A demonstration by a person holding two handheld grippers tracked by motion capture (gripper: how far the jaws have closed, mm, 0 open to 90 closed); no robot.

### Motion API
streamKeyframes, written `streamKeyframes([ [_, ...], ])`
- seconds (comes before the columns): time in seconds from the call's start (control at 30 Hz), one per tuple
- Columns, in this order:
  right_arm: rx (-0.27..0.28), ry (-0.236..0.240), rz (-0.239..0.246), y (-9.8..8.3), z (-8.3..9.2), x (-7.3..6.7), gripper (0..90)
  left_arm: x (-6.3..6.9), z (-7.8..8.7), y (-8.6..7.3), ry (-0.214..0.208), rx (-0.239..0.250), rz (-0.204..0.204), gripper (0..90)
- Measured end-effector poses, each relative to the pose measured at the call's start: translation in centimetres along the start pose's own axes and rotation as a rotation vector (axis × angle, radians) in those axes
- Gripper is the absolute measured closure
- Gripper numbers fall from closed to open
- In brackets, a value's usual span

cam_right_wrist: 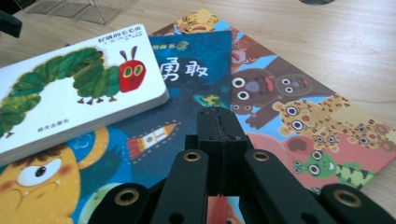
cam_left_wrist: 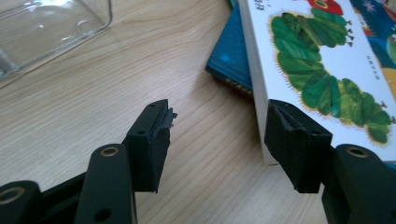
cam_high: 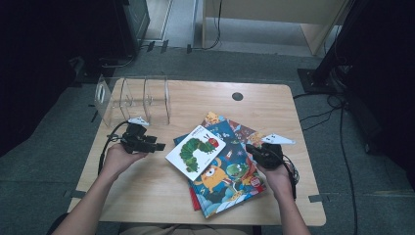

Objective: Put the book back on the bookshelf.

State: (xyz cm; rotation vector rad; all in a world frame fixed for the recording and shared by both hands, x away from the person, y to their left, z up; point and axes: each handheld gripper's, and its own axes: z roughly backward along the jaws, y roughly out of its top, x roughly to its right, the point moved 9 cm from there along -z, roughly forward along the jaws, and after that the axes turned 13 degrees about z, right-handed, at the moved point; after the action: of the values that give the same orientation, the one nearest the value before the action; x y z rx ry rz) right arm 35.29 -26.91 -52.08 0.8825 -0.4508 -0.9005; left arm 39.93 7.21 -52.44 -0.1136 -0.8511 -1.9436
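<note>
The white caterpillar book (cam_high: pixel 195 152) lies atop a stack of picture books (cam_high: pixel 230 176) on the bench (cam_high: pixel 147 196). The left claw (cam_left_wrist: pixel 217 135) is held partly open at the book's edge, nothing gripped. The right claw (cam_right_wrist: pixel 218 122) is shut empty, poised over the stack.

A clear acrylic rack (cam_high: pixel 132 98) with 3 upright dividers stands at the far left corner of a light wooden table (cam_high: pixel 147 196). A round black grommet (cam_high: pixel 237 96) sits in the tabletop near its far edge. Black cables (cam_high: pixel 337 122) trail across the grey carpet (cam_high: pixel 352 171) to the right of the table.
</note>
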Motion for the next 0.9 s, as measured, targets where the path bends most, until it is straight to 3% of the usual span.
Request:
streamKeyframes([
  [0.1,-0.003,0.015,0.013,0.1,-0.1,-0.7,90.0,0.6,-0.3,0.0,-0.024,-0.031,-0.004,43.0],
  [0.2,-0.025,0.061,0.017,0.0,-0.3,-1.5,90.0,1.4,-0.7,0.1,-0.042,-0.06,-0.005,43.1],
  [0.4,-0.022,0.111,0.088,0.4,-1.0,-3.5,90.0,2.2,-1.1,0.3,-0.052,-0.099,-0.023,44.5],
  [0.6,-0.038,0.162,0.123,0.6,-2.3,-5.8,90.0,2.5,-2.0,0.5,-0.029,-0.163,-0.031,38.8],
  [0.7,-0.042,0.167,0.143,0.7,-2.8,-6.5,90.0,2.7,-2.4,0.3,-0.043,-0.198,-0.008,39.6],
  [0.9,-0.052,0.187,0.145,0.6,-3.5,-7.6,90.0,3.0,-2.9,0.2,-0.072,-0.206,0.007,38.7],
])
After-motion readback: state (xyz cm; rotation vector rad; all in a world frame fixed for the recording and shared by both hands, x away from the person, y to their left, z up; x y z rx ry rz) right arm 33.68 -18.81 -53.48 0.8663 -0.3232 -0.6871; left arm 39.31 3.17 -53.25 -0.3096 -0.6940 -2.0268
